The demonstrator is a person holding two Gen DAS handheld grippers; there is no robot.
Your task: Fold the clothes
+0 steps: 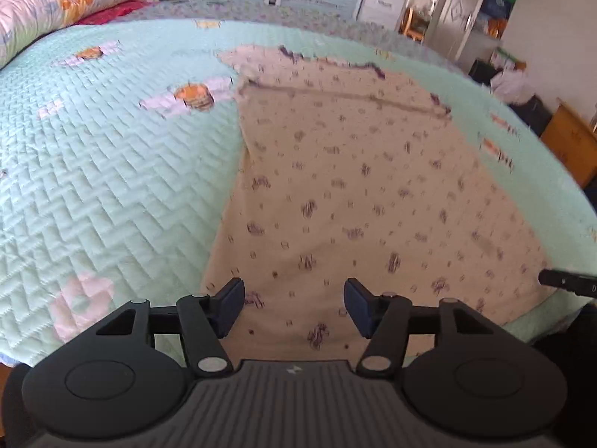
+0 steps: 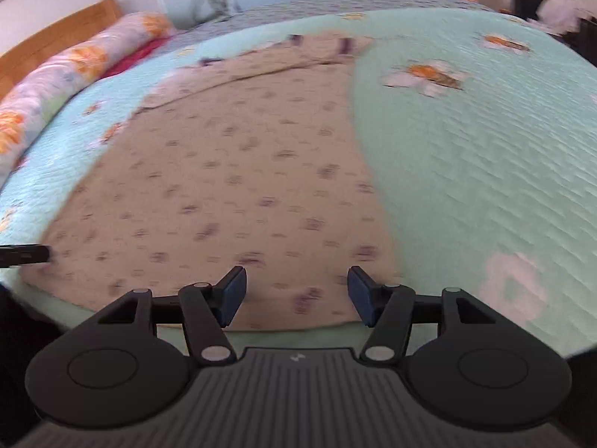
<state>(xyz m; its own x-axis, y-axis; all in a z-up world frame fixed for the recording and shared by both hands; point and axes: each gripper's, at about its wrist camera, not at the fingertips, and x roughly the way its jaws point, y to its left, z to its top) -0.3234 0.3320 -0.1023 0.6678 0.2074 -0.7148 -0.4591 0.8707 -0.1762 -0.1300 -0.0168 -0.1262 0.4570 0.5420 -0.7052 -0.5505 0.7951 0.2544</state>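
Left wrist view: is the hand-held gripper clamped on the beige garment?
No: the left hand-held gripper is open above the beige garment, pinching no fabric.

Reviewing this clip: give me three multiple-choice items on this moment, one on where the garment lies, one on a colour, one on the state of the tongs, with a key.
1. Where does the garment lie?
A. Spread flat on the bed quilt
B. Hung on a chair
C. Inside a drawer

2. What is the garment's base colour?
A. Bright red
B. Beige with small dark marks
C. Navy blue

3. How do the left tongs and right tongs stand?
A. Both clamped on cloth
B. One shut on cloth, one open
C. Both open, holding nothing

Key: A, it lies flat on the green quilt; B, beige fabric with purple specks; C, blue pads stand apart above the hem.
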